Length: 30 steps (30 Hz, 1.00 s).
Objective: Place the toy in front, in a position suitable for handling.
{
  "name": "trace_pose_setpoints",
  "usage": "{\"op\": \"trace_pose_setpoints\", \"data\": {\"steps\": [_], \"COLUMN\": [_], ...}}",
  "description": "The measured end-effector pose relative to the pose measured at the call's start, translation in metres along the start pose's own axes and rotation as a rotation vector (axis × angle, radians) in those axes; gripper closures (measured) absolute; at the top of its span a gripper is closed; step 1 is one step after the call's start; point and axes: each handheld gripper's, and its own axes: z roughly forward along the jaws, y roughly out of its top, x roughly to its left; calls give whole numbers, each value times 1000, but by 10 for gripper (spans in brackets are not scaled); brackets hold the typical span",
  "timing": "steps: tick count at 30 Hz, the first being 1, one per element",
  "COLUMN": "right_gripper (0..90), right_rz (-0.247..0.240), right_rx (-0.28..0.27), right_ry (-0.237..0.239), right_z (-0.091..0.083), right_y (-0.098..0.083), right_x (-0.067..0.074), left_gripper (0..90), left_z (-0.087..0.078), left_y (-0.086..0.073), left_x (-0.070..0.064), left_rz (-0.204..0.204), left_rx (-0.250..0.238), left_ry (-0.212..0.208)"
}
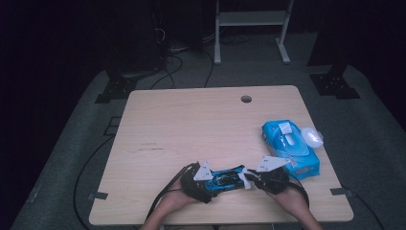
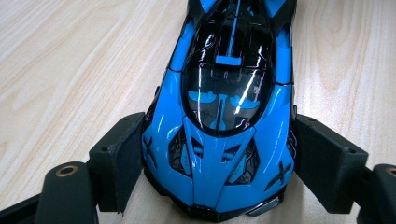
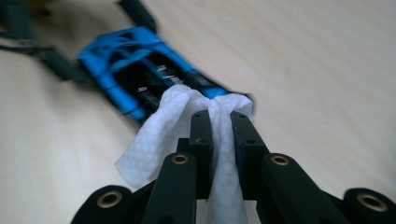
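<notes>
Tabletop (image 1: 191, 124): light wood, with a round hole near its far edge. High view alone takes in the whole of it, plus the dark floor and a white frame beyond.

Wipes pack (image 1: 290, 146): blue soft pack, far right of the tabletop, lying flat; white lid flap stands open at its far end. Print on the pack is too small to read.

Toy car (image 1: 228, 178): blue with black trim, near edge of the tabletop at centre, lying crosswise between the two hands. Left gripper view shows what the high view cannot: glossy hood, dark windscreen, blue seats behind the glass, an X-shaped mark on each front fender.

Left gripper (image 2: 217, 163): fingers spread wide, one on each side of the car's front, flanking the fenders. Left finger appears to touch the bodywork; contact on the right side cannot be told for sure.

Right gripper (image 3: 219, 123): fingers nearly closed, pinching a white wipe (image 3: 161, 135) with an embossed texture. Right gripper view shows the bunched wipe touching the car's far end, with a loose fold hanging to the left of the fingers.
</notes>
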Motion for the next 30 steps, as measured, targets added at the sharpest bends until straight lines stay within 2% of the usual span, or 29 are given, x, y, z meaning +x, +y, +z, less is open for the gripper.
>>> {"op": "trace_pose_setpoints", "data": {"steps": [3, 6, 8, 11, 12, 14, 15, 16, 18, 20, 22, 24, 25, 29, 30], "right_gripper": [801, 802, 802, 802, 801, 801, 801, 801, 801, 801, 802, 801, 801, 800, 800], "right_rz": [-13, 0, 25, 35, 22, -10, -28, -28, -18, -18, 15, 6, 18, 57, 48], "right_rx": [-8, -4, 1, -12, -15, -19, -20, -20, -26, -7, -12, 7, 11, -18, -21], "right_ry": [29, -26, -36, 10, 8, -26, -84, -84, -127, -165, -138, -141, -130, -104, -101], "right_z": [-8, -16, -20, -18, -15, -6, 4, 4, 13, 21, 21, 16, 13, 8, 9], "right_y": [-5, -10, -13, -13, -11, -3, 7, 7, 14, 16, 12, 10, 7, 0, 1], "right_x": [6, -1, -6, -4, -1, 1, -1, -1, -7, -13, -18, -18, -19, -16, -13], "left_gripper": [222, 223, 223, 224, 224, 225, 226, 226, 226, 227, 228, 229, 229, 229, 229], "left_z": [0, 0, 0, 1, 1, 1, 1, 1, 1, 1, 1, 1, 1, 1, 1], "left_y": [0, 0, -1, -1, 0, -1, -1, -1, -1, -1, -1, -2, -2, -2, -2], "left_x": [0, 0, 0, 0, 0, 0, 0, 0, 0, 0, 0, 1, 1, 1, 1], "left_rz": [0, -1, 0, 1, 2, 1, 1, -2, -5, -7, -8, -7, -8, -10, -11], "left_rx": [0, 0, -3, -8, -10, -16, -15, -18, -18, -17, -16, -15, -16, -16, -14], "left_ry": [1, 2, 0, -1, -1, -2, -2, -2, -3, -3, -5, -7, -7, -6, -6]}}
